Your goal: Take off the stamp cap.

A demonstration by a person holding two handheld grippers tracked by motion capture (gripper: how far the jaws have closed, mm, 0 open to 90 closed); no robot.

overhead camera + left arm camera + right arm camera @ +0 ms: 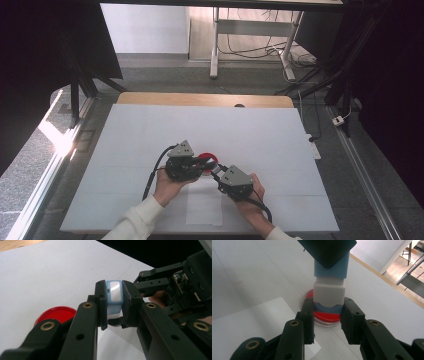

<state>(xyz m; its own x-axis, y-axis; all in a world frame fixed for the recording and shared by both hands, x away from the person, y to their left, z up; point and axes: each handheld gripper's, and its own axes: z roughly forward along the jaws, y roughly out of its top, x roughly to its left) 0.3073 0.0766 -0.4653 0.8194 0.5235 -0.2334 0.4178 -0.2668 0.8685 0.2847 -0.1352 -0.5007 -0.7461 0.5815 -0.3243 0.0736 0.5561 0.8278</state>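
Black jaws fill the foreground of both gripper views, each pair clamped on the same small thing — a blue-and-white stamp.

Left gripper pinches the blue upper part; its pads press on both sides, and a shiny white panel on the blue part faces the camera. Right gripper pinches the lower end, pads against the blue collar just under the white block. So both tools are pressed together on the stamp, one at each end.

Stamp is held off the table, just above a red round pad in a clear dish. Whether it touches the pad, cannot tell.

High view — both hands meet near the middle of the white table, left gripper and right gripper tips close together by the red pad. White sheet of paper lies just in front of the hands, by the near edge.
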